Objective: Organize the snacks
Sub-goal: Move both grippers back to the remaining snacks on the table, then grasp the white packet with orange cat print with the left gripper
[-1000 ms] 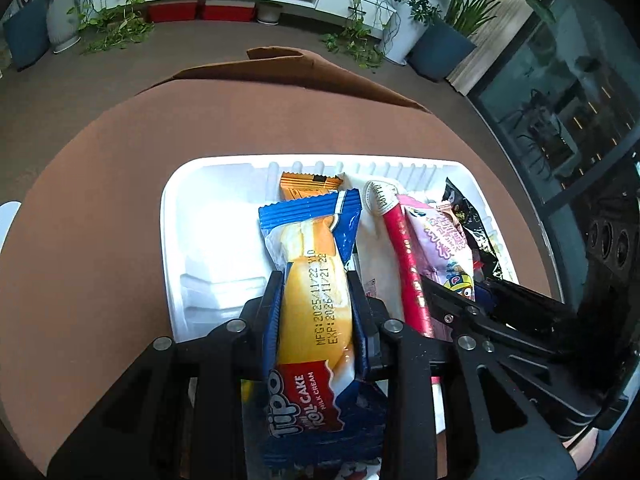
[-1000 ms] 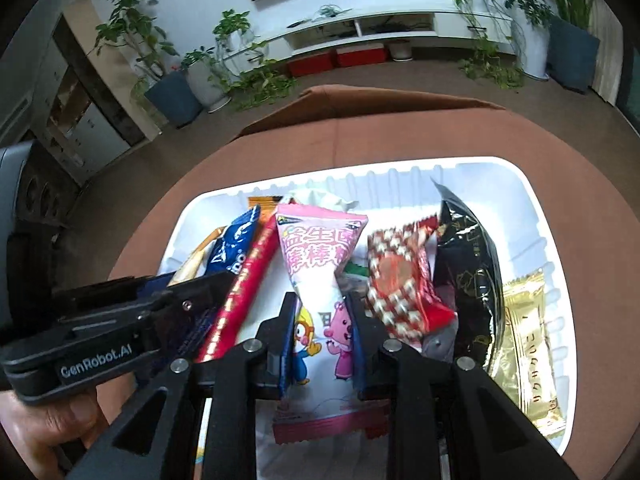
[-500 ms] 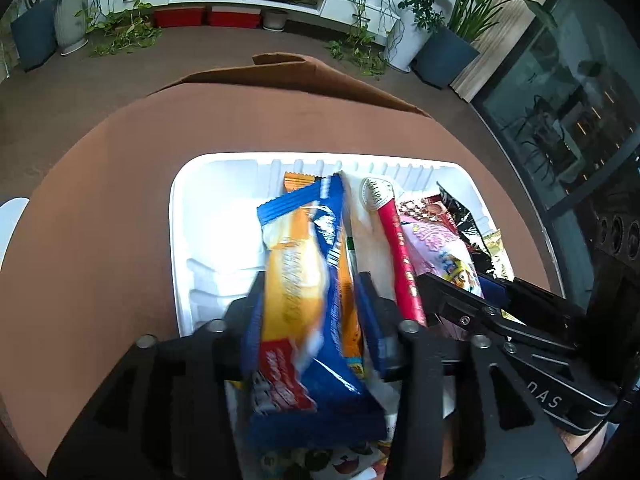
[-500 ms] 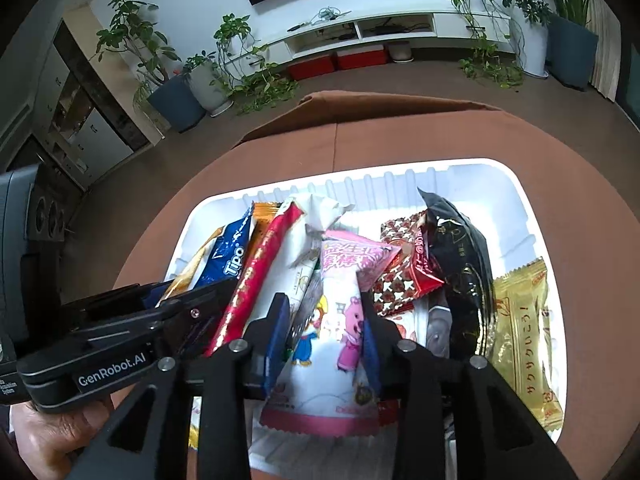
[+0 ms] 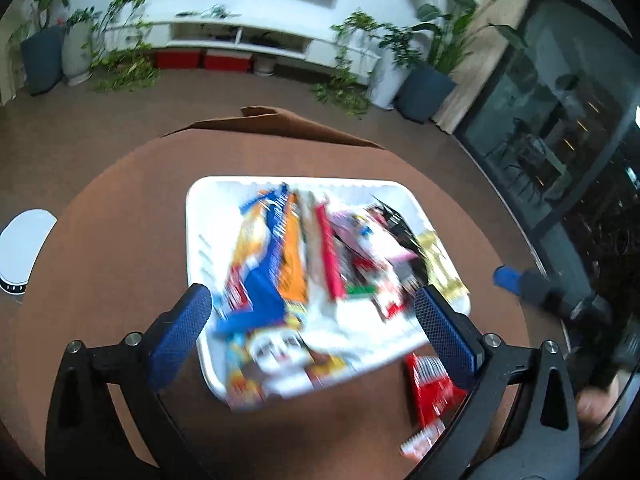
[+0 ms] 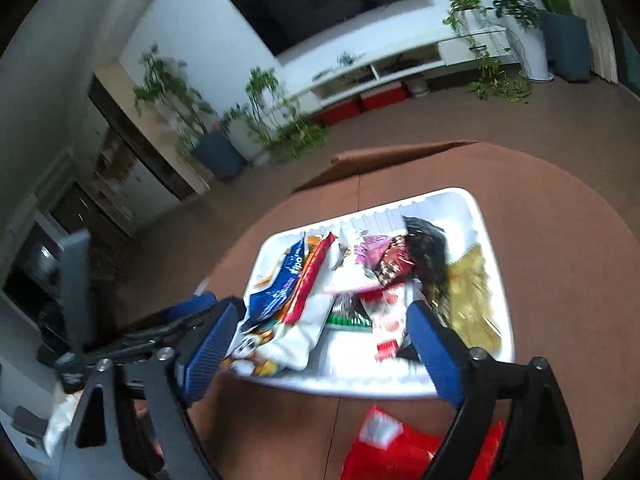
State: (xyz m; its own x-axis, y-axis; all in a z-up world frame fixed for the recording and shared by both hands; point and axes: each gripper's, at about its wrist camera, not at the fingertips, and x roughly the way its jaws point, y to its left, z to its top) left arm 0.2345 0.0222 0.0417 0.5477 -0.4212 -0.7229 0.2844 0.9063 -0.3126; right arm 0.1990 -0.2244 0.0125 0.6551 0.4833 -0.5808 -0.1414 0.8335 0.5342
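Both my hand-held grippers were opening with nothing between the jaws, left [image 5: 312, 316] and right [image 6: 320, 328]. Snacks [image 5: 288, 256] were piled in the white tray [image 5: 200, 208] mid-bench [image 5: 120, 240], one red packet [image 6: 400, 448] on the bench just near of it.

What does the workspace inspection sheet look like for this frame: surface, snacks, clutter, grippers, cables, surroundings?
Surface: round brown table, mostly bare around the tray.
Job's things: white tray packed with blurred snack packets, among them a blue cake packet and a gold packet; a red packet lies on the table outside the tray's near edge.
Clutter: a white round object at the table's left edge.
Grippers: left gripper and right gripper both opening, fingers wide, nothing between the pads.
Cables: nothing seen.
Surroundings: potted plants, a low white shelf unit, a dark wall screen, brown floor.
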